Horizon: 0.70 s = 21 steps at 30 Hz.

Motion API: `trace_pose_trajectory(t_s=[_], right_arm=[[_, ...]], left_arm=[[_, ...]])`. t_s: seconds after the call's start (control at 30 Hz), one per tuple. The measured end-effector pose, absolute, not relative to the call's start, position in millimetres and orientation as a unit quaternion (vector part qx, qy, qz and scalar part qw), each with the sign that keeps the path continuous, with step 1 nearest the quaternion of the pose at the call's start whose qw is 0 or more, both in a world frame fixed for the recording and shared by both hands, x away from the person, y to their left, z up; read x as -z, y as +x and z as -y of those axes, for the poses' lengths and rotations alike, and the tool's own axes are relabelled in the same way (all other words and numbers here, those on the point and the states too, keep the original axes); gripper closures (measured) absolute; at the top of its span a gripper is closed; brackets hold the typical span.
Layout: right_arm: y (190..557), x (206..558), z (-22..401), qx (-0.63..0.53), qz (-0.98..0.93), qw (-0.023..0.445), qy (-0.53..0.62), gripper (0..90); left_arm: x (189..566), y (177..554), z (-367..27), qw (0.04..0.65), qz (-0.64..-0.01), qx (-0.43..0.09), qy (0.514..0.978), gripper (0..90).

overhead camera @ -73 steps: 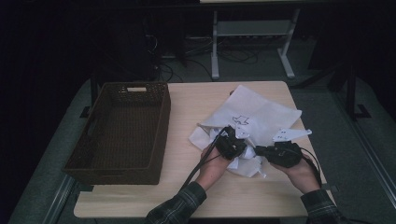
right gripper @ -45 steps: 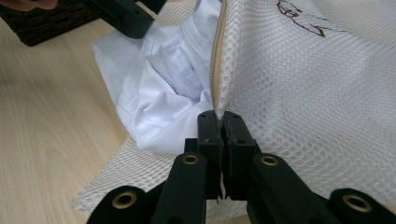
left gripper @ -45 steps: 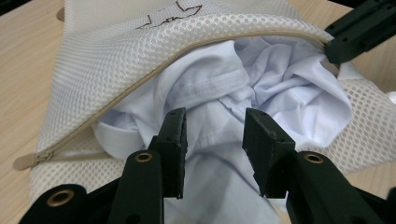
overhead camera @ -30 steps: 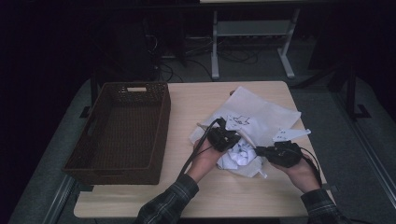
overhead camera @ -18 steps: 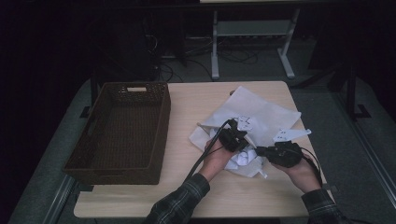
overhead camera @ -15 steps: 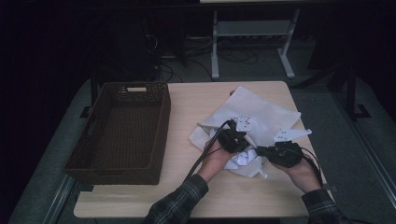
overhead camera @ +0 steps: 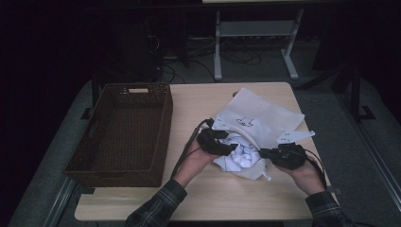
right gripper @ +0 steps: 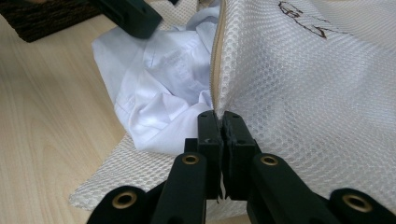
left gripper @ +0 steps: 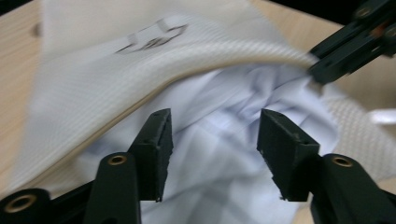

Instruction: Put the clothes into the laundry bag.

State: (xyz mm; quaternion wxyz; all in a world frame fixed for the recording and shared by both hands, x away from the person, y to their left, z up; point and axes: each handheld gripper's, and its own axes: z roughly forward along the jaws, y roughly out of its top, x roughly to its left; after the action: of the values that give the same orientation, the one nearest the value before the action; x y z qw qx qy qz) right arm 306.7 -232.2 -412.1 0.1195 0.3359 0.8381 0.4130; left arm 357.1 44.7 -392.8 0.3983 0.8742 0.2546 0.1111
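A white mesh laundry bag (overhead camera: pixel 267 116) lies on the table with a crumpled pale shirt (overhead camera: pixel 239 157) at its mouth. My right gripper (overhead camera: pixel 265 153) is shut on the bag's zipper edge (right gripper: pixel 218 93) and holds the mouth up. My left gripper (left gripper: pixel 212 123) hovers just over the shirt (left gripper: pixel 219 158). Its jaws have just been opening, and nothing is pinched between them. In the high view the left gripper (overhead camera: pixel 226 145) sits at the bag's left side. The right gripper (left gripper: pixel 327 60) shows across the bag (left gripper: pixel 93 79) in the left gripper view.
A dark brown wicker basket (overhead camera: pixel 113 176) stands on the left of the wooden table (overhead camera: pixel 198 99), empty inside. A white tag (overhead camera: pixel 291 137) lies by the bag's right edge. Table legs and cables stand on the floor beyond.
My left hand pushed right toward the bag's mouth, then drew back a little to the left. The right hand has kept still, holding the bag's edge.
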Motion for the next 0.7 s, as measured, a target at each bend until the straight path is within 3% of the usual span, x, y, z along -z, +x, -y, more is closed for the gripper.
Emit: trace_pose_trajectory(t_s=[0.33, 0.7], right_arm=[[308, 413, 234, -0.410, -0.839, 0.120, 0.337, 86.3], [309, 414, 238, -0.411, -0.837, 0.119, 0.341, 86.3]], left_arm=[[406, 376, -88, 0.381, -0.324, -0.125, 0.857, 37.2], [427, 392, -99, 0.352, -0.370, -0.121, 0.851, 29.2]])
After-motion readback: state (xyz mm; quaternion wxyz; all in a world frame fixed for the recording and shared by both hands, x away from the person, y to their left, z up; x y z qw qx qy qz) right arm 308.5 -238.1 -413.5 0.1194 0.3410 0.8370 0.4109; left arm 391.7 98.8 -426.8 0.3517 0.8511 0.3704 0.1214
